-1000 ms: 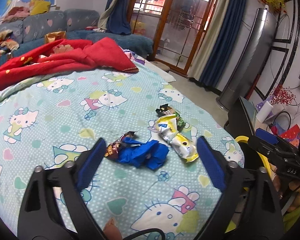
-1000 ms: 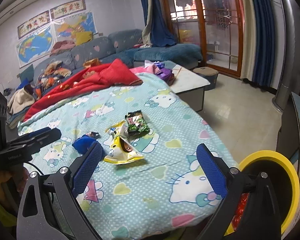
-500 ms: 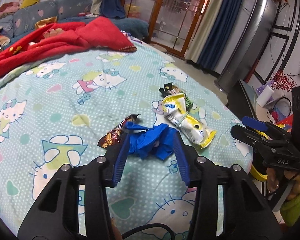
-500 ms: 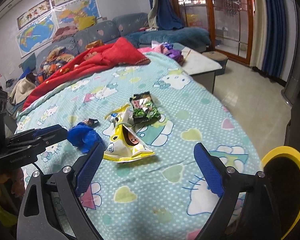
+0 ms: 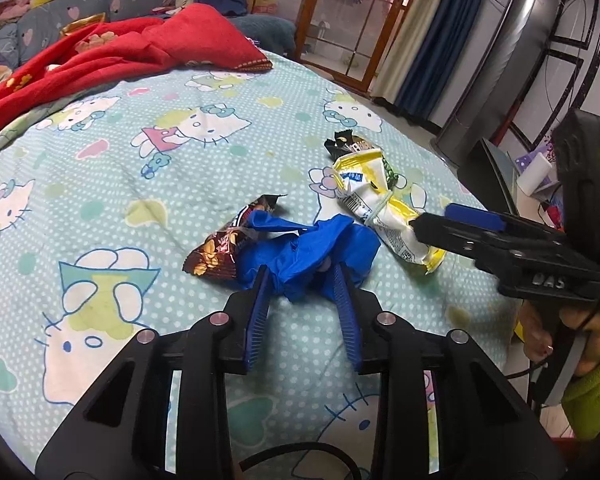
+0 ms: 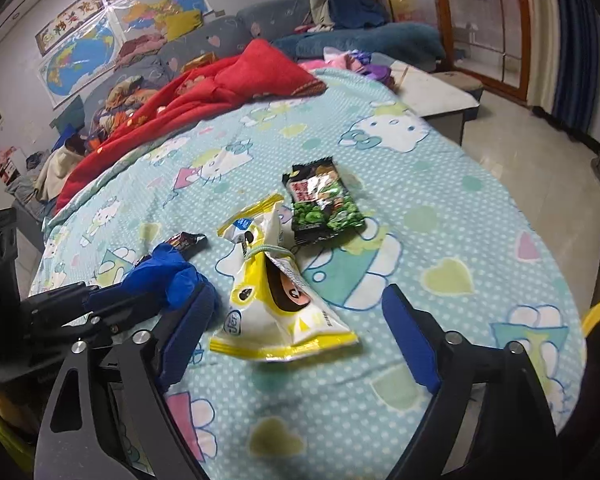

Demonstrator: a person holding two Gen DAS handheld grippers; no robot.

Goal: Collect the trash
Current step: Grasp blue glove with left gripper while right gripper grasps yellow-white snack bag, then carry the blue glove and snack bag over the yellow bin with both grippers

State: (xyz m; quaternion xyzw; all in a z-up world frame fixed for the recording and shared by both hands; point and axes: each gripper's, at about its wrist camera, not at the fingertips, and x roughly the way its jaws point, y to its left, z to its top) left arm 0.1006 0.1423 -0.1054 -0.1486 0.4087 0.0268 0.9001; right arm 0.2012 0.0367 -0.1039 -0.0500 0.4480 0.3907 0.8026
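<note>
Two risks: your left gripper (image 5: 302, 280), jaws pinching the blue crumpled bag (image 5: 308, 248), may drag the brown wrapper (image 5: 227, 246); your right gripper (image 6: 295, 320), jaws spread, crowds the yellow packet (image 6: 275, 304).

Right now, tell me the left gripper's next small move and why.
Probably lift. The left gripper looks shut on the crumpled blue glove, its pads pinching the near folds, while the glove rests on the bedspread against the brown wrapper.
</note>
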